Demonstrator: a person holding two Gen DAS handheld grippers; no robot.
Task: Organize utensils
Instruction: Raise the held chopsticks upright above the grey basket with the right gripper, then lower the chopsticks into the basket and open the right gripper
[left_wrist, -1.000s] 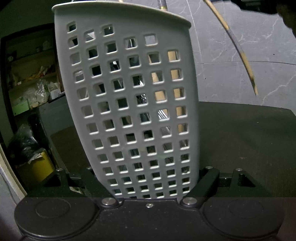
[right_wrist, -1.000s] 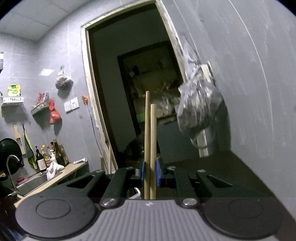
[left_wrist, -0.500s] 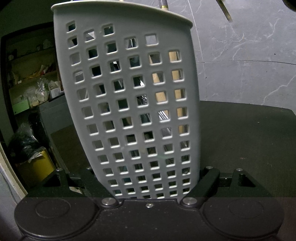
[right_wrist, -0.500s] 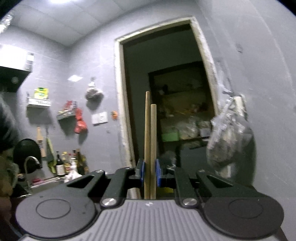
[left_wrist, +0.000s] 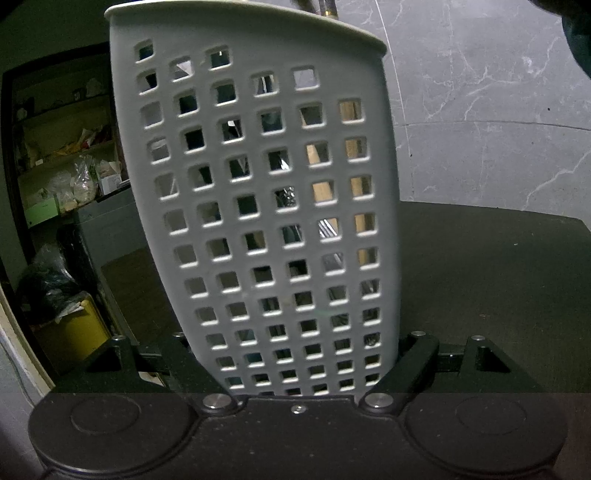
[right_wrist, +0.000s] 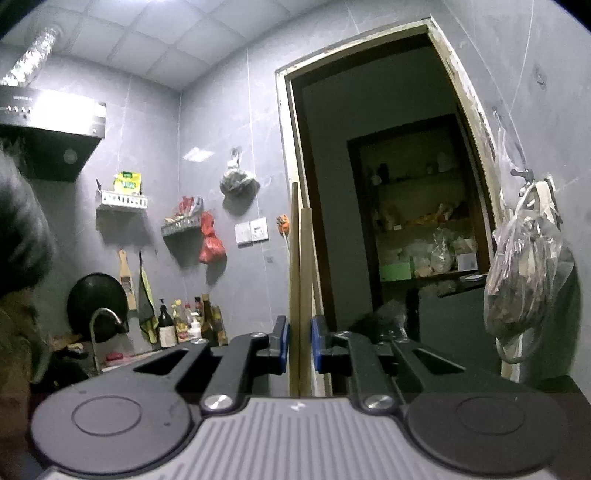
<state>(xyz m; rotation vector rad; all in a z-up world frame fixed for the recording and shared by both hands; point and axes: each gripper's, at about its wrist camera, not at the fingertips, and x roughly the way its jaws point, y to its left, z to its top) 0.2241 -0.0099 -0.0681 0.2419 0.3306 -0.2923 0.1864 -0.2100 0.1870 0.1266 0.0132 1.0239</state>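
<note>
Left wrist view: my left gripper (left_wrist: 295, 369) is clamped across the base of one perforated grey utensil holder (left_wrist: 266, 206), which stands upright on the dark countertop (left_wrist: 480, 280). Its jaws press on the holder's two sides. Through the square holes I see pale wooden pieces on the right side and some metal glints nearer the middle; I cannot count what is inside. One or two dark handles (left_wrist: 325, 5) show above the rim.

Right wrist view: my right gripper (right_wrist: 299, 347) pinches two wooden chopsticks (right_wrist: 301, 280) between its blue pads (right_wrist: 281, 345). The sticks lie side by side and point straight ahead along the fingers, toward a doorway (right_wrist: 388, 206). The holder is not visible in this view.

Step in hand, as I judge it: carrying the pair to the holder. To do it well I should keep the left grip firm so the holder cannot tip, bring the sticks above the rim, turn them tip-down, aim for the side with the other wooden pieces, and part the pads only once the ends are well inside.

Count: one holder, two chopsticks held, two grippers.
</note>
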